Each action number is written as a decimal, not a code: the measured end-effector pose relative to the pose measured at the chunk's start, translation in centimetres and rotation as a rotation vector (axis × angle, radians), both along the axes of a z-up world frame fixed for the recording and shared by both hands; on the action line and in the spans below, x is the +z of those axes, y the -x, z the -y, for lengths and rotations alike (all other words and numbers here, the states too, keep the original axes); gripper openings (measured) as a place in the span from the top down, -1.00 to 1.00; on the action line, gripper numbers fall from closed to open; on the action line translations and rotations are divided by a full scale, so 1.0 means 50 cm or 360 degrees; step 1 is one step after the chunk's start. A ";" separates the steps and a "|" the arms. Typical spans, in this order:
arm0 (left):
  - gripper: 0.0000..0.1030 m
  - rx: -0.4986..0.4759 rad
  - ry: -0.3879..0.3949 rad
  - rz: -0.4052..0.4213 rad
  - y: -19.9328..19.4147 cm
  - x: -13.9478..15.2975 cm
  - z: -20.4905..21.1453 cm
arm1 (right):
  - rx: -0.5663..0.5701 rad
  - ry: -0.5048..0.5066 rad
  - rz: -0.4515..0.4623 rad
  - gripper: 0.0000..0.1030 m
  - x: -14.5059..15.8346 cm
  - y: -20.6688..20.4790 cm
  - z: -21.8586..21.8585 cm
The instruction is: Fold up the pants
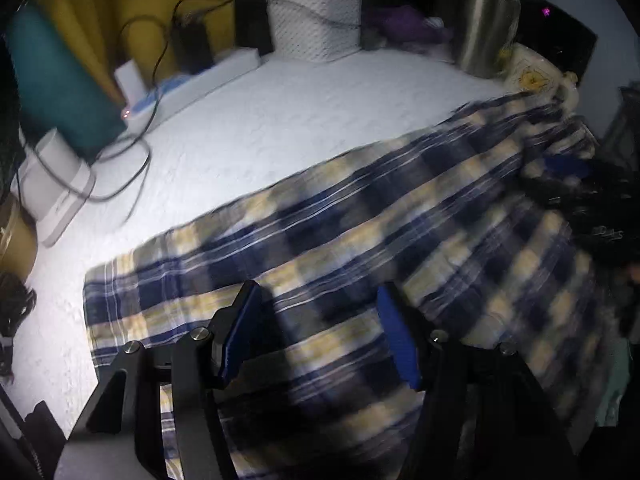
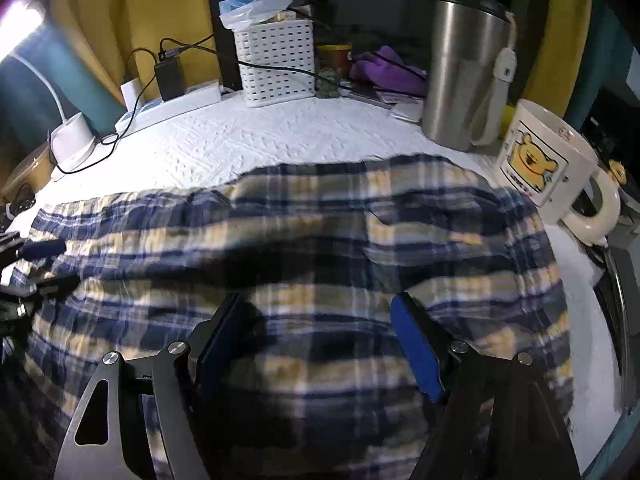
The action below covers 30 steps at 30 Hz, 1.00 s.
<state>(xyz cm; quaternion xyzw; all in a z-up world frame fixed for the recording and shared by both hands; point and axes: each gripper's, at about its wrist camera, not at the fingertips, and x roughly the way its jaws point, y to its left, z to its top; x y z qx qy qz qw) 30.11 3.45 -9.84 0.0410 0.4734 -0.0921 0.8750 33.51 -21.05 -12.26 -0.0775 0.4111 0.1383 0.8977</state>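
White desk (image 2: 280, 140), plaid pants (image 2: 320, 240) spread limp; both my jaws gape empty, I'd pinch a hem.

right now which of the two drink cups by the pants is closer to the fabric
The white bear mug: the plaid pants reach right up to its base. The steel tumbler stands further back, with a strip of white table cover showing between it and the fabric.

I see white perforated basket (image 2: 276, 65) at 12, steel tumbler (image 2: 460, 76) at 1, bear mug (image 2: 548, 160) at 2, lamp base (image 2: 72, 140) w/ black cable at 10, purple cloth (image 2: 390, 70) btwn basket & tumbler.
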 end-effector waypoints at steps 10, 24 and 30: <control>-0.34 0.0245 -0.0136 0.0050 0.002 0.001 -0.089 | -0.0040 0.0000 0.0012 -0.49 0.005 0.040 0.038; -0.34 0.0321 -0.0013 0.0150 0.156 0.054 -0.106 | -0.0112 0.0004 0.0032 -0.49 0.023 0.113 0.079; -0.34 0.0280 -0.0003 0.0090 0.194 0.022 -0.058 | -0.0121 0.0021 0.0010 -0.49 0.009 0.137 0.090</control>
